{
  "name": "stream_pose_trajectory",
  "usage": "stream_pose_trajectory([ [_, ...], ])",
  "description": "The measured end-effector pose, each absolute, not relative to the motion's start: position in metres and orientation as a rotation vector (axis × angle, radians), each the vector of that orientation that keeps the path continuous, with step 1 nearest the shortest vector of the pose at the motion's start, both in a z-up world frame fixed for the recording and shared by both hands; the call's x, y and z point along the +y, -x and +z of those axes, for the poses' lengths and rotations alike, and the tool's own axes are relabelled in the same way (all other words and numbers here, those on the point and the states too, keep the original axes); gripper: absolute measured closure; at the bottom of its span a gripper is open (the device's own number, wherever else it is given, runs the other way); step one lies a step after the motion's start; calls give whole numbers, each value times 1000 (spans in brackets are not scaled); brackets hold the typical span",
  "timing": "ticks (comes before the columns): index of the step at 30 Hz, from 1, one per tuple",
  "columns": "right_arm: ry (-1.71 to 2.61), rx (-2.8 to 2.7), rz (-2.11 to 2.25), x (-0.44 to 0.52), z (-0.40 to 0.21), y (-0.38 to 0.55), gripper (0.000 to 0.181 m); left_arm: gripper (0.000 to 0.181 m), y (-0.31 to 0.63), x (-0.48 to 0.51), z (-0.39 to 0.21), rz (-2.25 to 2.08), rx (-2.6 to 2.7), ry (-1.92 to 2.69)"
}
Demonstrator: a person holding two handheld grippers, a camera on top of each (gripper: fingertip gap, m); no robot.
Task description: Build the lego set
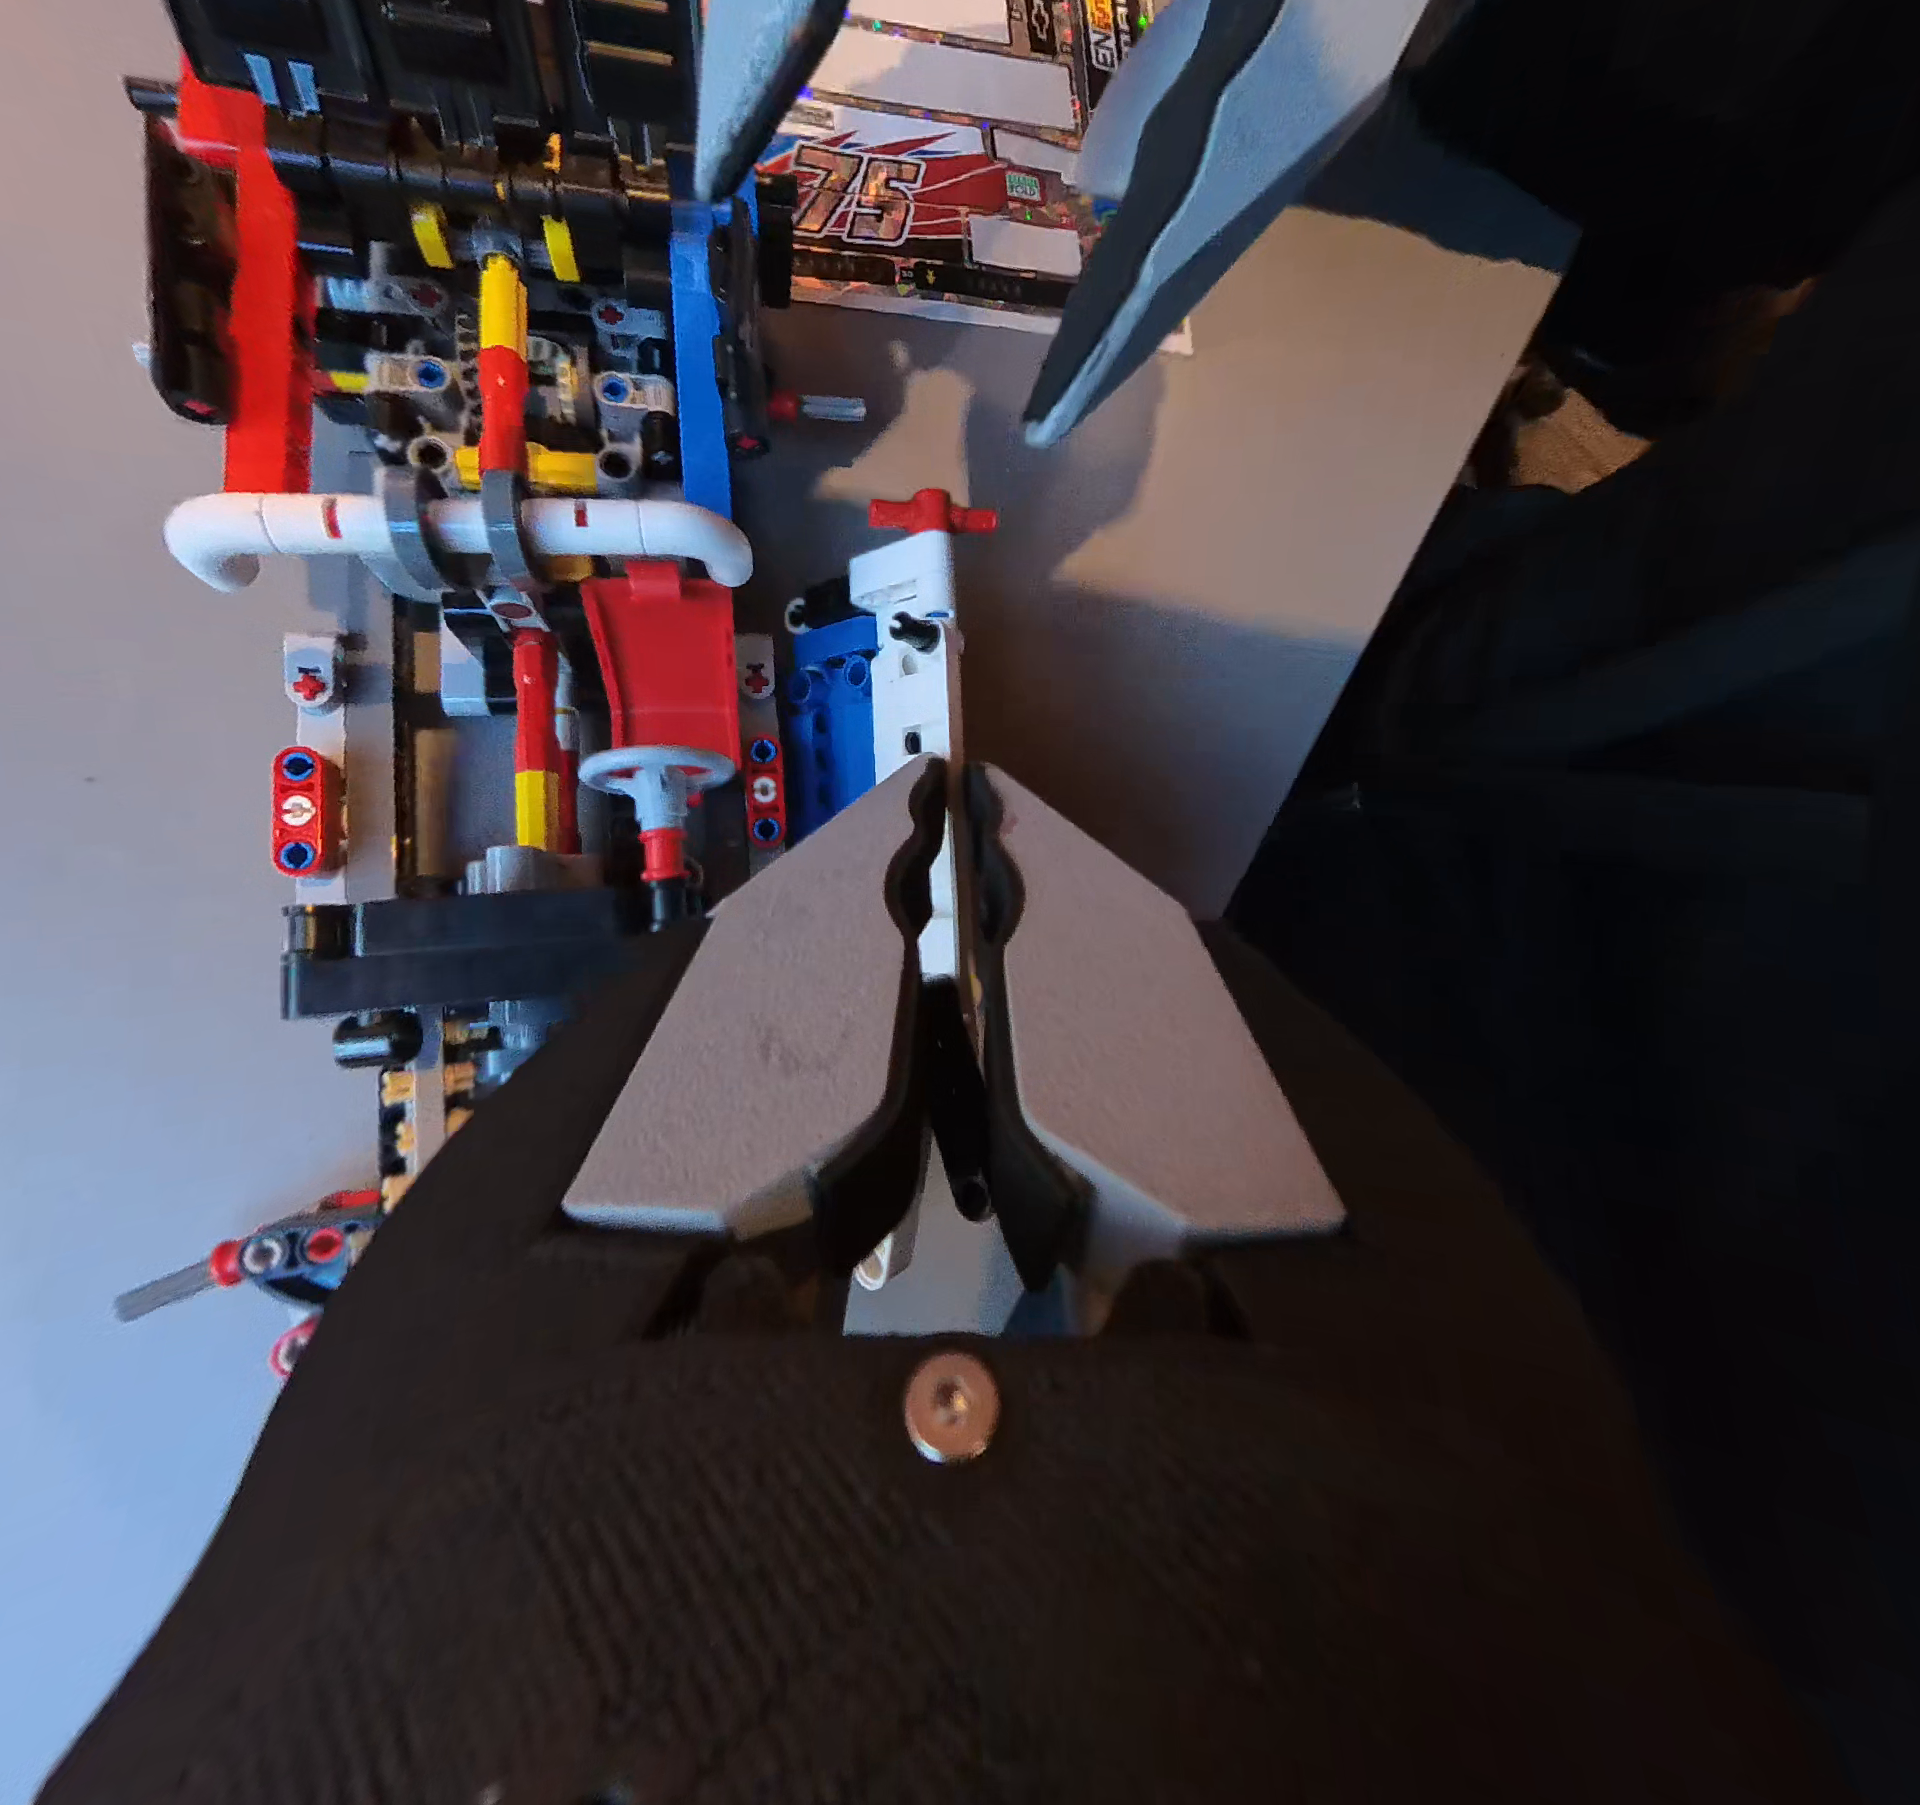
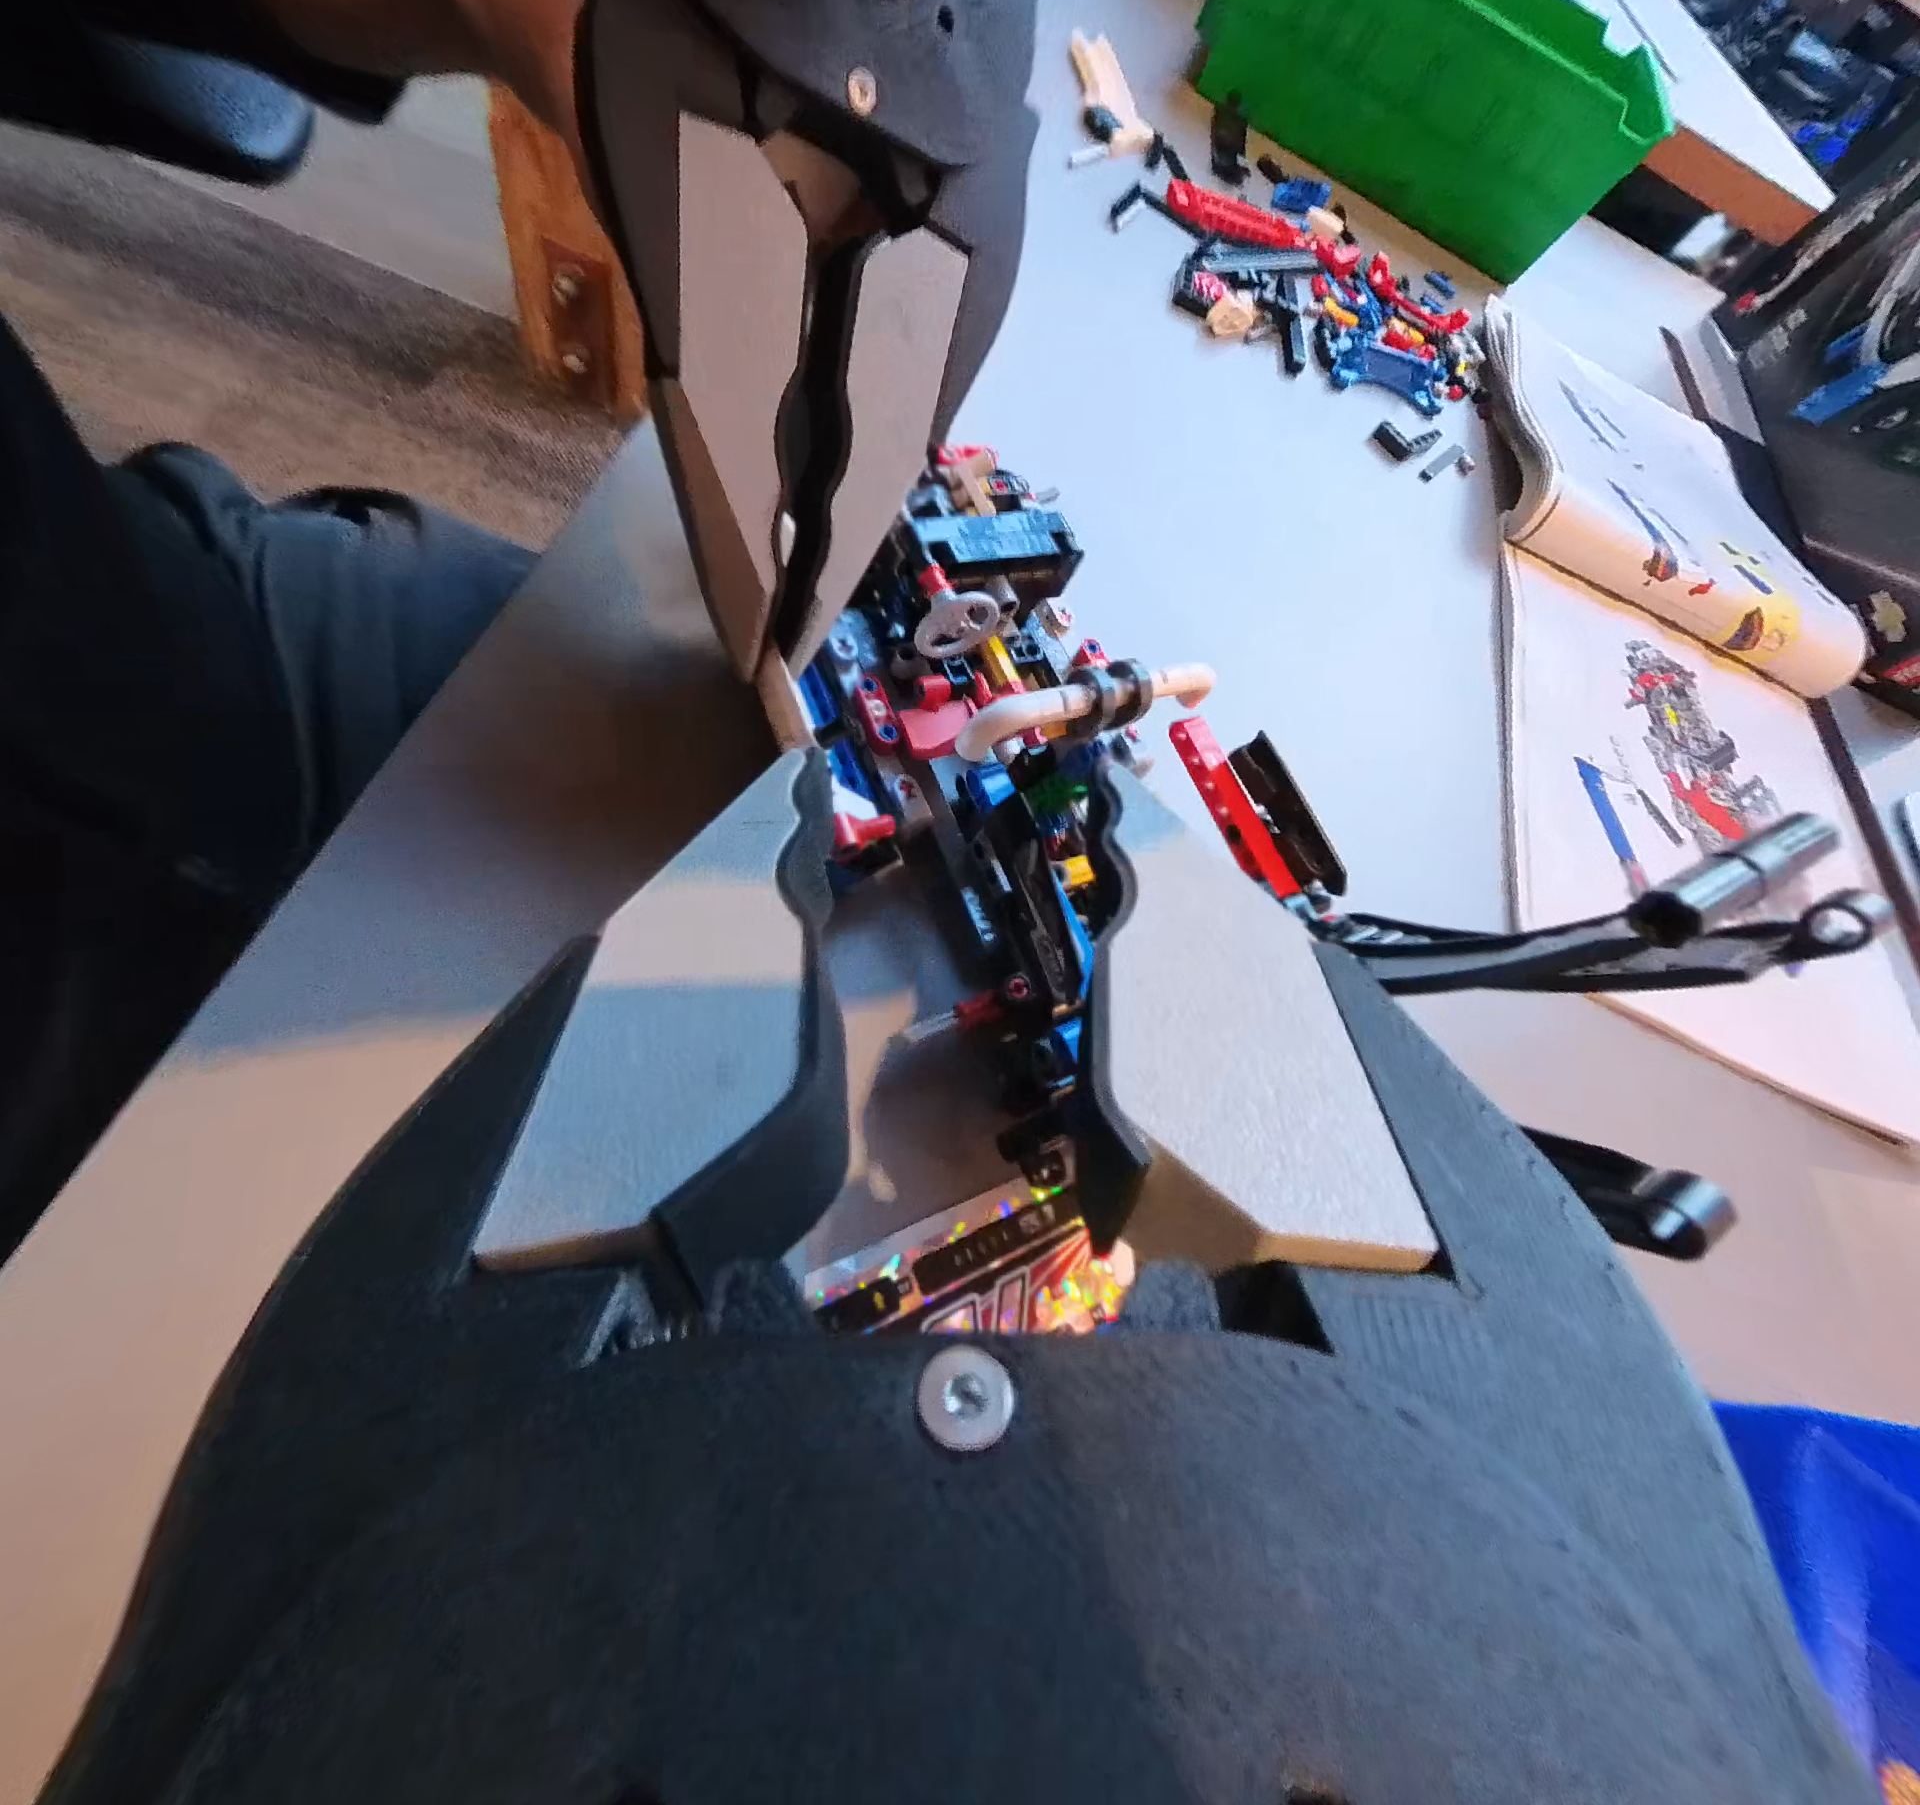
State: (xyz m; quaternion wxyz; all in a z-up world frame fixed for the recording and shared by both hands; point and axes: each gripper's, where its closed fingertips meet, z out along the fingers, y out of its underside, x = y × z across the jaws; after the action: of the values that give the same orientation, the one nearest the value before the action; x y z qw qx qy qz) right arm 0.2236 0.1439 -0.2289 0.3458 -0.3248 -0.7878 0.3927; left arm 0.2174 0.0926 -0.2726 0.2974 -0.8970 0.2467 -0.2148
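Note:
The partly built lego car [image 1: 488, 467] lies on the grey table, with a white roll bar [image 1: 457, 529], a red seat [image 1: 665, 664] and a grey steering wheel [image 1: 655, 768]. My left gripper [image 1: 951, 779] is shut on a white beam [image 1: 914, 675] that carries a blue part and a red pin, held beside the car's blue side. My right gripper [image 2: 961, 799] is open, its fingers straddling the black and blue side of the car [image 2: 997, 716] near its rear. It also shows at the top of the left wrist view [image 1: 878, 306]. The left gripper shows in the right wrist view [image 2: 774, 664].
A shiny sticker sheet [image 1: 914, 197] lies under the right gripper. A pile of loose pieces [image 2: 1330, 290], a green bin [image 2: 1434, 72], an open instruction booklet [image 2: 1662, 529] and a dark box [image 2: 1849, 353] are farther back. A red-and-black piece [image 2: 1247, 820] and black rods [image 2: 1558, 945] lie right of the car. One gripper's finger ends stand about 7 cm off the other's.

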Motion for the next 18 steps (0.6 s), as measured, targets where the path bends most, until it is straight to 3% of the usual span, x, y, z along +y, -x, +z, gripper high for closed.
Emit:
stream_pose_trajectory([
  [9, 800, -2144, 1123, 127, -236, -234, 147, 180, -225, 89, -276, -457, 739, 2361],
  [14, 788, -2233, 1032, 120, -255, -234, 145, 181, -225, 91, -274, -559, 748, 2388],
  [18, 793, -2280, 920, 122, -269, -232, 172, 180, -225, 95, -270, -727, 737, 2390],
])
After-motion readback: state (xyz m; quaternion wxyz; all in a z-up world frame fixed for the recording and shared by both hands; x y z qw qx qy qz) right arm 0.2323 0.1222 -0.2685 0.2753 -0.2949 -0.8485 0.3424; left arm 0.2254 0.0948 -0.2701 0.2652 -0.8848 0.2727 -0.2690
